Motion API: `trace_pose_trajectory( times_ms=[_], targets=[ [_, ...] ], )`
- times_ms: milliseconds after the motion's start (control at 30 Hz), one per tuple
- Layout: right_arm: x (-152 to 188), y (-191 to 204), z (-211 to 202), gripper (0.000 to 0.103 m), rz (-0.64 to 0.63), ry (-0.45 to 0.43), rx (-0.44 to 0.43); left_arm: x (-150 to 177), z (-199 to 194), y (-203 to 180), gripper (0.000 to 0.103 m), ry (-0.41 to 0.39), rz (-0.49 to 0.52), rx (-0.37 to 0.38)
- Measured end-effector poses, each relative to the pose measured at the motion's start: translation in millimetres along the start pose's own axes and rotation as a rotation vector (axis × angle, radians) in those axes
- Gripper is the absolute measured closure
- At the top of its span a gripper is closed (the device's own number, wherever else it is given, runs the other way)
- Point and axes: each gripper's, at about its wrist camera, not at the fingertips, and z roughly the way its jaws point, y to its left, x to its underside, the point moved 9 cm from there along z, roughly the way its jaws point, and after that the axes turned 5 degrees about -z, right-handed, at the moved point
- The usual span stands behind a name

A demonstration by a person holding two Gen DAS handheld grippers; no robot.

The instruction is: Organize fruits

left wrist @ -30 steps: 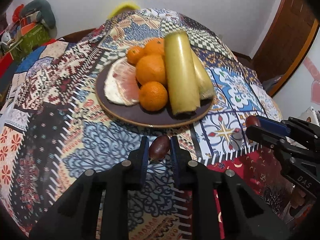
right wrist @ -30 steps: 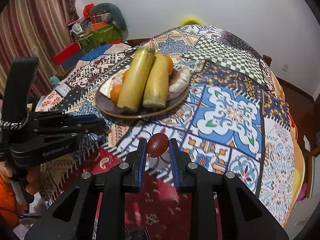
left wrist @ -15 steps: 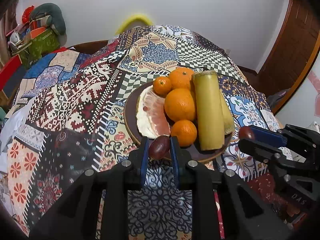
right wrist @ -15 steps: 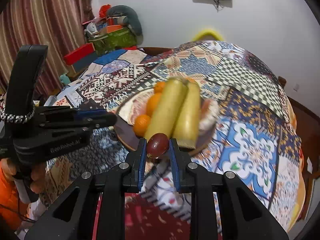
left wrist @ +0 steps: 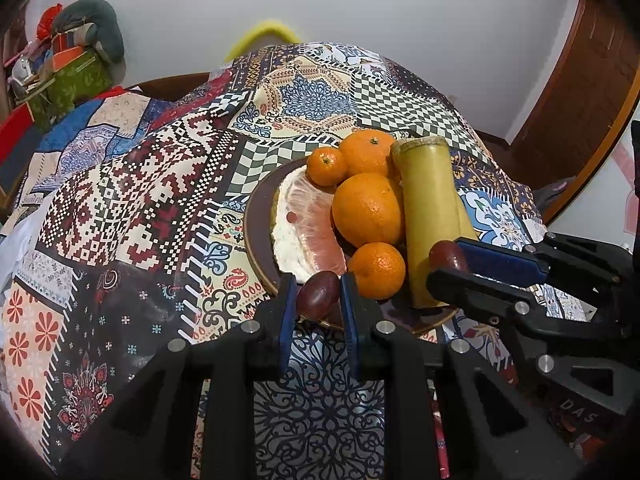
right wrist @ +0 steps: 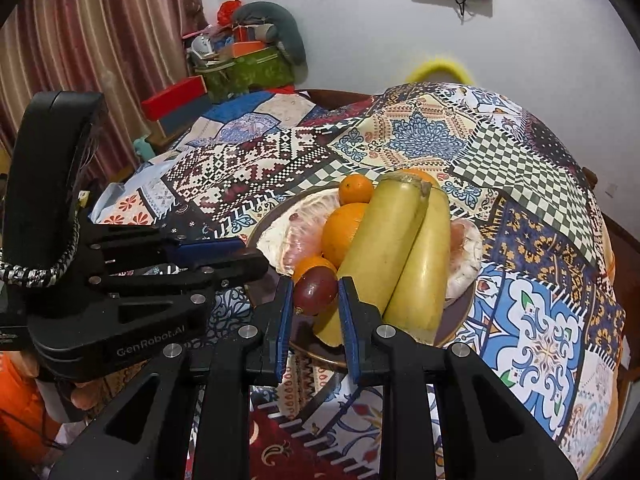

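Observation:
A dark brown plate (left wrist: 256, 240) on the patterned tablecloth holds several oranges (left wrist: 367, 209), pomelo segments (left wrist: 304, 232) and two long yellow-green stalks (left wrist: 430, 208). My left gripper (left wrist: 318, 294) is shut on a small dark red fruit (left wrist: 318, 294), held over the plate's near rim. My right gripper (right wrist: 314, 290) is shut on another small dark red fruit (right wrist: 315, 290), held over the plate's near edge beside the stalks (right wrist: 388, 248). The right gripper also shows in the left wrist view (left wrist: 450, 262), and the left gripper in the right wrist view (right wrist: 240, 258).
The table (left wrist: 120, 200) is covered by a patchwork cloth that drops off at the edges. Boxes and clutter (right wrist: 240, 68) stand at the back left by a striped curtain (right wrist: 80, 40). A wooden door (left wrist: 580, 100) is at the right.
Both grippers have moved forward toward the plate, each still holding its dark red fruit; the fruits now sit over the plate's near rim rather than over the cloth.

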Motion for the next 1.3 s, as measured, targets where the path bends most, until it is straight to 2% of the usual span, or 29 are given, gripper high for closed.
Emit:
trace_pose_trajectory(
  times_ms=[300, 367, 500, 733, 1000, 1300],
  targets=[
    [-0.8, 1.6, 2.5, 0.082, -0.004, 0.006, -0.011, -0.7, 1.3, 0.8, 0.082, 0.005, -0.008, 0.0],
    [-1.3, 0.8, 1.9, 0.08, -0.001, 0.005, -0.014, -1.0, 1.7, -0.6, 0.082, 0.005, -0.005, -0.001],
    [-3.6, -1.3, -3.1, 0.068, 0.003, -0.014, 0.0, -2.3, -2.3, -1.6, 0.082, -0.004, -0.003, -0.005],
    [-10.7, -9.5, -23.3, 0.068, 0.036, -0.057, 0.018, -6.8, -25.3, -1.6, 0.082, -0.043, -0.004, -0.024],
    [-25.8, -16.7, -85.8, 0.068, 0.058, -0.17, 0.072, -20.8, -89.7, -23.5, 0.082, -0.174, 0.03, -0.034],
    [-42.1, -5.5, -178.9, 0.068, 0.061, -0.359, 0.137, -31.8, -192.8, -66.7, 0.082, -0.395, 0.096, -0.052]
  ],
)
